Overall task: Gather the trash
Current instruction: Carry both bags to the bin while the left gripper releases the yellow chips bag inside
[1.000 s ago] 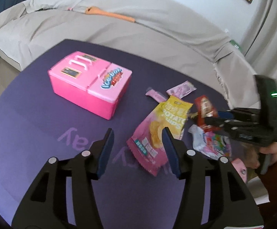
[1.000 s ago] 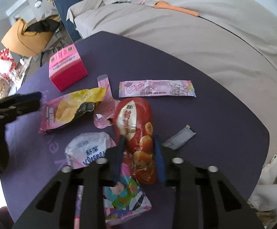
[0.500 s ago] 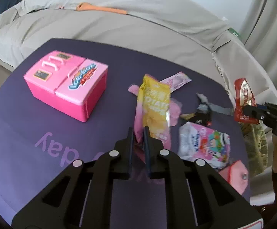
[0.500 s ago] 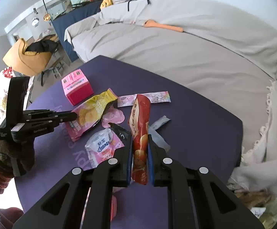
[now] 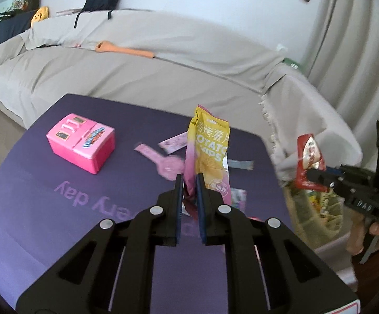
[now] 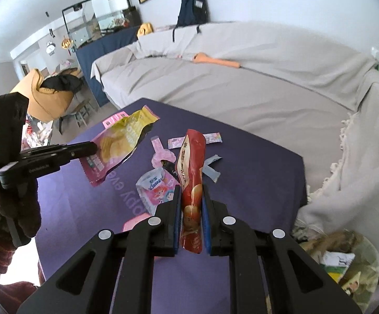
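Both tools loaded. Left gripper (image 5: 189,188) is clamped on the lower corner of a yellow-and-pink foil potato-chip bag (image 5: 210,151), which hangs clear of the purple table mat (image 5: 32,209). Right gripper (image 6: 191,204) is closed on a red glossy snack pouch (image 6: 192,172), also off the mat. A bin lined with a pale bag (image 6: 356,269), already holding scraps, sits low to the right beside the table; neither held wrapper is over it yet, judging by the right wrist view. Left on the mat: a pink-and-white tissue pack with a cartoon print (image 6: 155,191), a pink lollipop-shaped wrapper (image 6: 162,154), a long pastel candy-bar wrapper (image 6: 213,139), and a grey torn strip (image 6: 211,168). The pink toy box (image 5: 81,146) looks like no trash. Estimate: collection underway, two pieces in transit, roughly four still to fetch.
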The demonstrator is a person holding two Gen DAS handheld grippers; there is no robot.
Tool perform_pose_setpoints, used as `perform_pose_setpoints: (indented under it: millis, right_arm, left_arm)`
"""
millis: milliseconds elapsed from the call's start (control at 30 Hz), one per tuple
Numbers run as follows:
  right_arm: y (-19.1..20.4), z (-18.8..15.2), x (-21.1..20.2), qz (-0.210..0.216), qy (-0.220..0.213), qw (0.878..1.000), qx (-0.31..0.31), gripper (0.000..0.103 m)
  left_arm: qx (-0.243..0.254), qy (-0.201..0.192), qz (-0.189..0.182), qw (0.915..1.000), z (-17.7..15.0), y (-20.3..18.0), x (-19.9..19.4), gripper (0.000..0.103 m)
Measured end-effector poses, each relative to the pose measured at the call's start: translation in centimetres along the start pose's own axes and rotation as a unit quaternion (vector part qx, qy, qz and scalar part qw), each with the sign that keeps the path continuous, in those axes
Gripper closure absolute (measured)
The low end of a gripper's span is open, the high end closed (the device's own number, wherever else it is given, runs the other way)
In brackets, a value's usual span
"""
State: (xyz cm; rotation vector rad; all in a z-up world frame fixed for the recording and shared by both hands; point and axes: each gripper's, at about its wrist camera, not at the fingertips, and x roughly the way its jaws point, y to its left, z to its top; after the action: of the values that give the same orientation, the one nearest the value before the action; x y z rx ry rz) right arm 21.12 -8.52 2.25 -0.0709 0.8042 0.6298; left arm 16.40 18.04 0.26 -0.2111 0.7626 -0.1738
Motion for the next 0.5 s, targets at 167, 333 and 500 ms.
perform_pose_setpoints:
  millis: [167,333,500]
  right_arm:
    - [-1.2,-1.6,-4.4,-0.002,-0.042,0.999,0.018,0.088]
    - [-2.5,-3.2,-8.4,-0.038,-0.076,0.996,0.021,0.088]
    - [-4.8,-5.1,-11.0,-0.076,-0.088,0.993,0.036,0.088]
  left_arm:
    - [0.013,-0.024,-0.025,0.9993,0.2,-4.0,-2.4,0.094]
    - [0.037,-0.035,-0.063,0.9967,0.7,-8.3,-3.1,0.094]
    - [0.055,-0.024,-0.107,0.9924,0.5,-12.1,-1.9,0.094]
